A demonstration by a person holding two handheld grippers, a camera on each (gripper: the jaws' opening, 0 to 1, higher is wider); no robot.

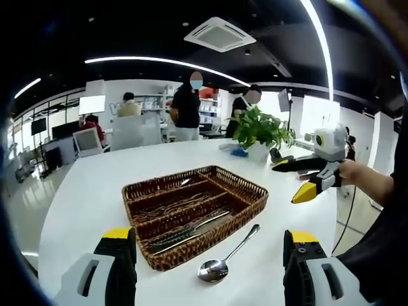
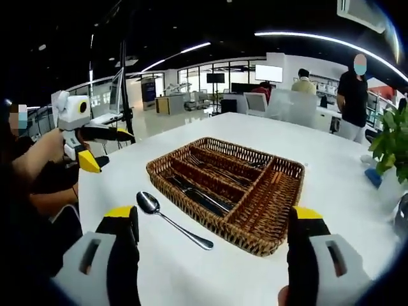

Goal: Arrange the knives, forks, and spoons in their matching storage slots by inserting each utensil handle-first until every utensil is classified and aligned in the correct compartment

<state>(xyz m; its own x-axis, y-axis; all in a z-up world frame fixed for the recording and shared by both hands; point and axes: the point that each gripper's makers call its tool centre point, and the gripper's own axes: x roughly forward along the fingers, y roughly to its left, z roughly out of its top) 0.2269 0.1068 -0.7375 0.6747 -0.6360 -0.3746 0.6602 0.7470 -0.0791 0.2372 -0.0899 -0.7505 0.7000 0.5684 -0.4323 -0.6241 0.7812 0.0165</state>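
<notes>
A white table (image 1: 83, 191) carries 1 wicker tray (image 1: 255, 191) with several compartments, cutlery lying inside; the pieces are too tangled to count. 1 spoon (image 1: 223, 260) lies on the table just beside the tray, between and ahead of the left gripper (image 1: 210, 255) jaws, which stand released. The right gripper (image 2: 213, 239) is likewise spread wide, holding nothing. 1 potted plant (image 1: 261, 131) stands beyond the tray. 4 people are behind.

bare tabletop (image 1: 95, 185) around wicker tray (image 1: 252, 189), spoon (image 1: 223, 258) just beside
</notes>
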